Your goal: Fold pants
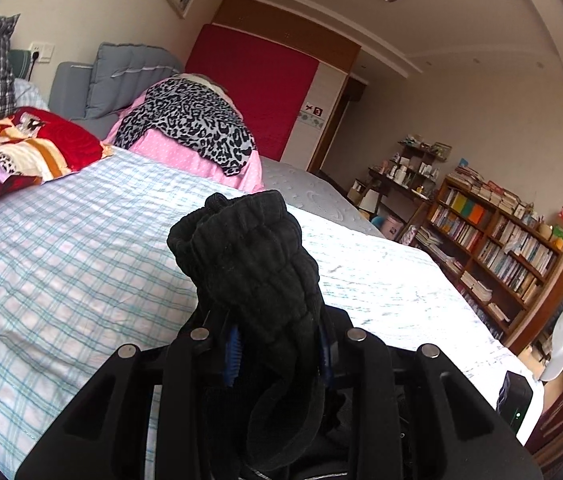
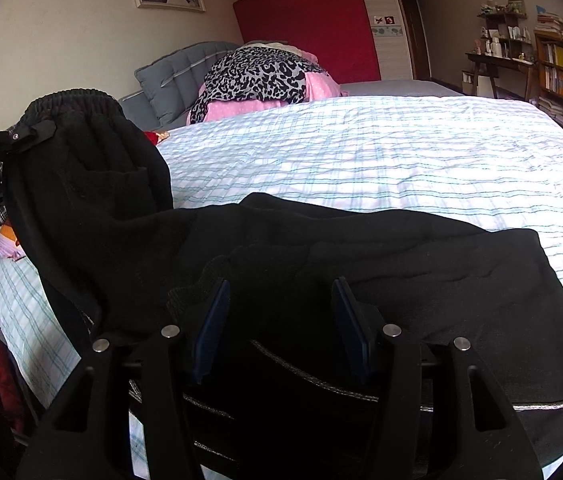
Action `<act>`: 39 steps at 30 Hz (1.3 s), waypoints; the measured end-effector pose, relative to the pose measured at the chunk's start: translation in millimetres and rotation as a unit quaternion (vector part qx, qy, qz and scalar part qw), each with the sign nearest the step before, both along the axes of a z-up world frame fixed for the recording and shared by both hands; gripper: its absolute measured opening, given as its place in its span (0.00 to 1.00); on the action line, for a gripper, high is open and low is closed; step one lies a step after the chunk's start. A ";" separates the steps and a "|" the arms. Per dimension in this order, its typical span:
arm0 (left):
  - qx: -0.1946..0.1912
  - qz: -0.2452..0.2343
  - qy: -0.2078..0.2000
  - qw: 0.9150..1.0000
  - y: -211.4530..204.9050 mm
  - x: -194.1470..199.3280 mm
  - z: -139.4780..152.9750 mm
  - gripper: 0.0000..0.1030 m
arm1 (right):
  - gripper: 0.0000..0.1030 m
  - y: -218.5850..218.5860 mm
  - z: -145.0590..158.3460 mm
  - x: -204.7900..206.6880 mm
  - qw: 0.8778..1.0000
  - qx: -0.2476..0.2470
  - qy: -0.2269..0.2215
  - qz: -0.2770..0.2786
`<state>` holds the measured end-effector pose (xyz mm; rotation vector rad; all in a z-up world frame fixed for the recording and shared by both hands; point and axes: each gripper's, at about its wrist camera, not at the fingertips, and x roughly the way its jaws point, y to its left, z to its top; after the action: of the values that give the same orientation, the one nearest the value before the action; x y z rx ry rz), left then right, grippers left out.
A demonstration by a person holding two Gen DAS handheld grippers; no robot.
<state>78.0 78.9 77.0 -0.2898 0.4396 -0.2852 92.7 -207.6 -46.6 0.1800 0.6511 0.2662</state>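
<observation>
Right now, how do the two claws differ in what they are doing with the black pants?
The left claw is shut on the pants' bunched waistband and holds it up off the bed; the right claw stands open. The left claw's cloth hangs in the air, while the cloth at the right claw lies flat on the bed. Both are black with blue pads.

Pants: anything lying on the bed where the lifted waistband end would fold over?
Nothing visible. The left gripper holds the pants by the waistband, and the bed beyond them is bare; the clothes pile lies far back.
</observation>
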 end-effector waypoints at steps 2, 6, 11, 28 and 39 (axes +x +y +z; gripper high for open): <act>0.011 -0.015 -0.004 1.000 -20.0 0.2 3.8 0.28 | 0.53 -10.1 4.4 -4.8 1.000 0.007 -0.008 -0.013; 0.025 -0.048 -0.001 0.999 -57.2 1.6 4.6 0.27 | 0.53 -36.1 11.4 -14.5 0.999 0.021 -0.022 -0.043; 0.052 -0.074 0.000 0.996 -106.0 1.3 1.4 0.27 | 0.53 -72.4 13.1 -27.6 0.995 0.035 -0.031 -0.089; 0.193 -0.158 -0.050 0.967 -273.2 -22.6 -41.3 0.26 | 0.53 -172.8 2.2 -73.6 0.976 0.103 -0.032 -0.186; 0.258 -0.201 -0.020 0.945 -325.0 -27.8 -93.2 0.30 | 0.53 -199.5 0.3 -88.2 0.972 0.111 -0.028 -0.207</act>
<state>50.2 -246.1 -16.2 0.3256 0.5145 -0.5596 4.5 -407.2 -46.3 0.5140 0.5126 -0.0605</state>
